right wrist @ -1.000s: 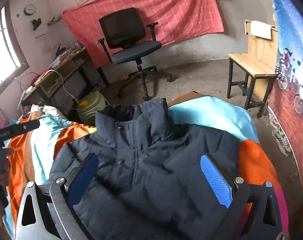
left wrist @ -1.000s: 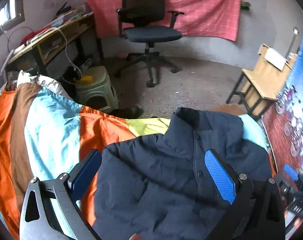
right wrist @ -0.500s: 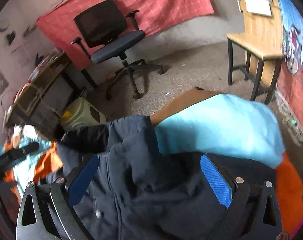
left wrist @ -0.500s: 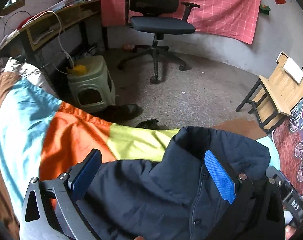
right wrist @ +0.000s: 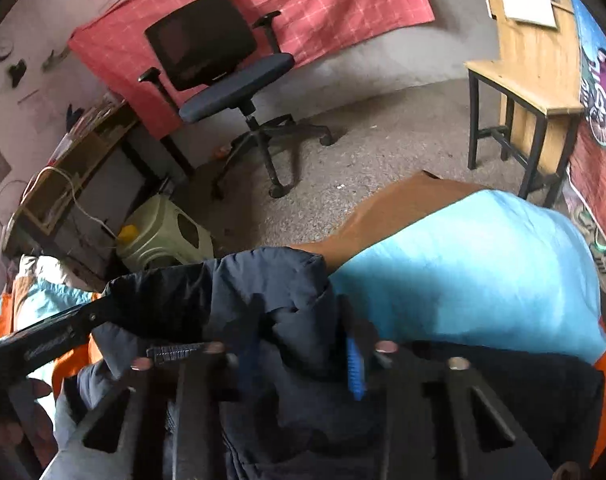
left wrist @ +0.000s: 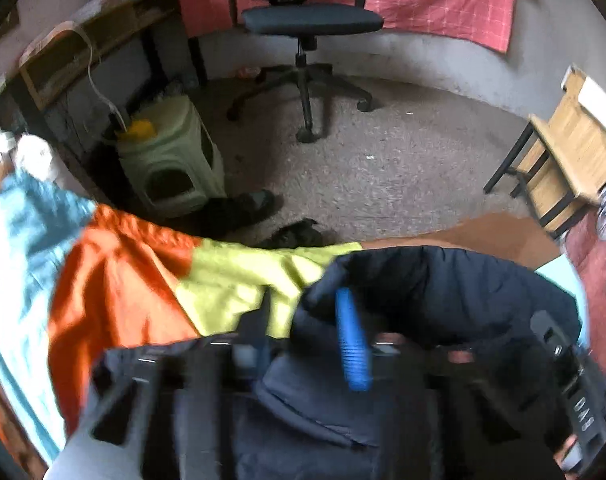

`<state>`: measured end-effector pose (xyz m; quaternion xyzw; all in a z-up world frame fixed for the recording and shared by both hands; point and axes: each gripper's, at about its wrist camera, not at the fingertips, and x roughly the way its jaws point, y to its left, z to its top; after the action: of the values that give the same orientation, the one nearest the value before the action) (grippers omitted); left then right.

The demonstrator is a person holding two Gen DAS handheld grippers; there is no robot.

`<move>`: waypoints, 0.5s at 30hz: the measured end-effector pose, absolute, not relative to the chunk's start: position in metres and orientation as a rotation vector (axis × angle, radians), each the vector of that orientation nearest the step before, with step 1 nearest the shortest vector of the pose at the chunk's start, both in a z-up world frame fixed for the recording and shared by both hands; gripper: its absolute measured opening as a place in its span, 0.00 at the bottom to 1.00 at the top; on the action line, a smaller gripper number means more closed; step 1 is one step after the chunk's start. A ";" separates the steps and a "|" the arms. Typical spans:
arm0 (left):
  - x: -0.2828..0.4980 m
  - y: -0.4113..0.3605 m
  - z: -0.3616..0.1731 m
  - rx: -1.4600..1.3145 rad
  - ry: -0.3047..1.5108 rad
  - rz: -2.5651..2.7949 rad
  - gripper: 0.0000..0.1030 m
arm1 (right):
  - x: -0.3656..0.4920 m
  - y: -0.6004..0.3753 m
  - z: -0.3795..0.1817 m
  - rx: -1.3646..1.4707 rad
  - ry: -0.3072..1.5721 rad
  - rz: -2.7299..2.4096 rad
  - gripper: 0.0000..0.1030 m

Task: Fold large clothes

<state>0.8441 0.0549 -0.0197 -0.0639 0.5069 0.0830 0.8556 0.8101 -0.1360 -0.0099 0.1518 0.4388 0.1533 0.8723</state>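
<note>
Gripping the collar end of the navy jacket (left wrist: 443, 292) was the step in hand, judging by both views: left gripper (left wrist: 303, 316) had its fingers drawn nearly together w/ a bunch of padded fabric pinched between them, and right gripper (right wrist: 303, 328) was likewise closed down on a thick fold near the collar. Jacket lay on the bed over a colour-block bedspread (left wrist: 115, 280) (orange, yellow, light blue, brown), collar toward the far edge.

Next move, prob.: lift both pinched points together and carry the top of the jacket over its body. That calls for even height on both sides and firm hold, since puffy fabric can slip out or sag unevenly.

Hard to make out: both views were motion-blurred up close; left finger of each gripper was mostly a dark smear, so how much cloth was caught is unclear. Jacket's lower half, sleeves and hem were cut off below the frames or hidden behind gripper bodies.

Beyond the bed: a pale green stool (left wrist: 171, 160), shoes on the floor, an office chair (left wrist: 307, 20), a wooden chair (right wrist: 523, 80) at right, pink cloth on the wall.
</note>
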 end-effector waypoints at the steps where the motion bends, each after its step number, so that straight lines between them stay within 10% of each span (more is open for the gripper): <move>1: 0.841 0.057 -0.018 -0.166 1.049 0.168 0.12 | 0.808 -0.136 -0.009 0.311 0.910 0.324 0.17; 15: 0.719 0.049 0.059 -0.113 0.820 -0.047 0.03 | 0.700 -0.161 0.045 0.048 0.737 0.474 0.11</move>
<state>0.7190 0.0493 0.0593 -0.0549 0.3983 -0.0229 0.9153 0.7003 -0.1610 0.0446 0.0231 0.3569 0.2295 0.9052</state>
